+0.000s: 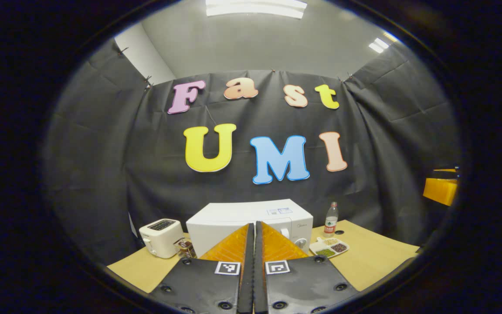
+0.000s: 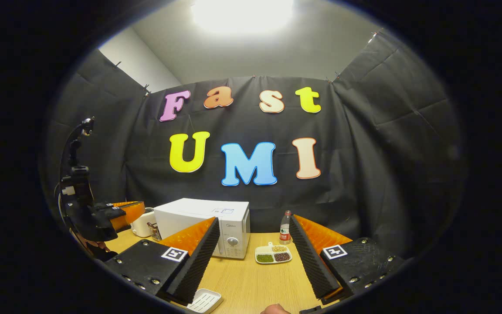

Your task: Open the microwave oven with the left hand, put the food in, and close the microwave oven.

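Three foods fill the divided dish (image 2: 273, 254)

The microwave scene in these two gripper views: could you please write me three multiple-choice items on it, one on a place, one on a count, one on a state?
1. Where does the toaster stand relative to the microwave in the left gripper view?
A. on top of it
B. to its left
C. to its right

2. How many compartments of food does the white dish show?
A. one
B. three
C. six

3. How is the microwave door?
A. closed
B. wide open
C. removed

Answers: 1 B, the toaster sits left of the microwave on the table. 2 B, three fillings are visible. 3 A, the door lies flush with the front.
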Available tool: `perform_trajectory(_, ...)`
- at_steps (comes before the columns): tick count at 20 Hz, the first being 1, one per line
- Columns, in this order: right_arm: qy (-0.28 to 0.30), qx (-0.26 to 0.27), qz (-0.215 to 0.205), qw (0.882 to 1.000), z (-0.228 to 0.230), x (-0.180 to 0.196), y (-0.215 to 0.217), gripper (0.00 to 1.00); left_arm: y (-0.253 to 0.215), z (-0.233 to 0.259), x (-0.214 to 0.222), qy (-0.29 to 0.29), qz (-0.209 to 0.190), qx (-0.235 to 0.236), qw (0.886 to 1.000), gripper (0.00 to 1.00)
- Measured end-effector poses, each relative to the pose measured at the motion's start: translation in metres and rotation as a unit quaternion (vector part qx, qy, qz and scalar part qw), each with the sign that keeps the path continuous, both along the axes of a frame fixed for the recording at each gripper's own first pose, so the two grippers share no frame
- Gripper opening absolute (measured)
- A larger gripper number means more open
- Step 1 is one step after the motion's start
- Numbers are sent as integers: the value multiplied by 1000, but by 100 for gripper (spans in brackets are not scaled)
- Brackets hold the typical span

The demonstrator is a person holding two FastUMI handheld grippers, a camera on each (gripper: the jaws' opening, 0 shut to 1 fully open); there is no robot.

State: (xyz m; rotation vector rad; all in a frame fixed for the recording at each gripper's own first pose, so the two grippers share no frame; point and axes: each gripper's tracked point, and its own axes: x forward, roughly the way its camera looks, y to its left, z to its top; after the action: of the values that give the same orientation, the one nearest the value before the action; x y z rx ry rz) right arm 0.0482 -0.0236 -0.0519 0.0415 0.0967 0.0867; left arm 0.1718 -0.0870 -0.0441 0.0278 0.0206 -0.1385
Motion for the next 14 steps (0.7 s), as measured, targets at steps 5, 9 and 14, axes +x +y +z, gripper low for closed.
perform_trajectory(5,-6,-6,6,1000,5,-14,-8,97,15,12,-47,-1,26,0,1000,7)
perform_trajectory(9,-7,-5,7,1000,6,-20,-1,97,26,19,-74,-3,26,0,1000,7)
perform_trajectory(14,-10,-7,11,1000,12,-24,18,97,42,26,-96,-1,27,-1,1000,7)
